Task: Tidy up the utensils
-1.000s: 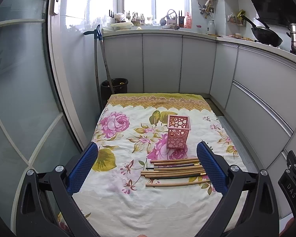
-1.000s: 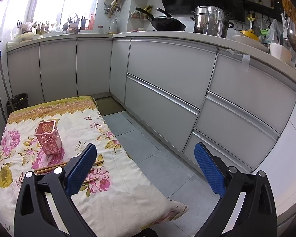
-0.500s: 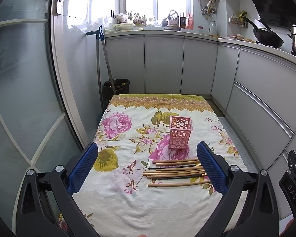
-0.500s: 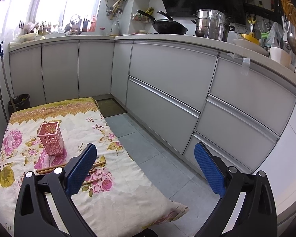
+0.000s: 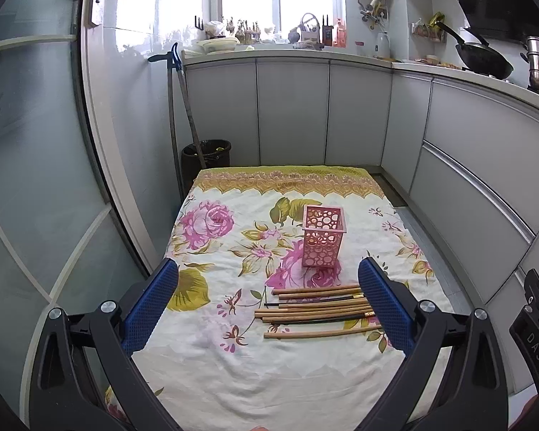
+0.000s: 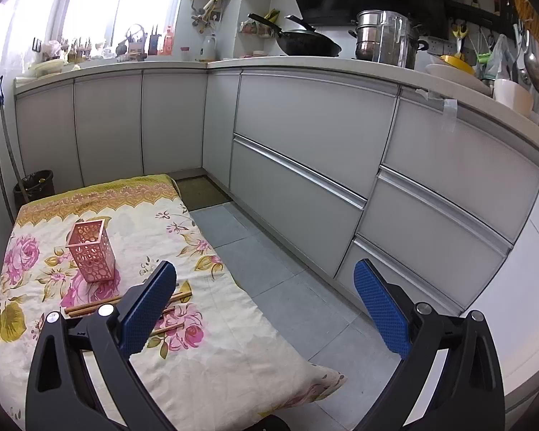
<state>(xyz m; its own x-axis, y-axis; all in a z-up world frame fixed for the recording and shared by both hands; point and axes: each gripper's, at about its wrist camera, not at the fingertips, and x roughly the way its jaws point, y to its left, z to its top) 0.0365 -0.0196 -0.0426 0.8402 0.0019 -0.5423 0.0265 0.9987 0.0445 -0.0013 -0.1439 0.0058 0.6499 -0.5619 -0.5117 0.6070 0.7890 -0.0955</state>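
Note:
A pink perforated square holder [image 5: 322, 237] stands upright on a floral cloth-covered table [image 5: 212, 251]. Several wooden chopsticks [image 5: 316, 310] lie side by side just in front of it, pointing left to right. My left gripper [image 5: 267, 305] is open and empty, above the table's near half, its right finger [image 5: 384, 305] over the chopsticks' right ends. In the right wrist view the holder [image 6: 91, 253] and chopsticks [image 6: 90, 308] sit at the left. My right gripper [image 6: 266, 309] is open and empty, held over the table's right edge and the floor.
Grey kitchen cabinets [image 6: 305, 151] run along the back and right, with a tiled floor strip [image 6: 269, 262] between them and the table. A glass door [image 5: 36, 179] is at the left. A black bin [image 5: 206, 156] and mop handles stand behind the table.
Both views have shifted slightly: the holder and chopsticks sit a little further right and lower in each view. Both grippers stay open and empty.

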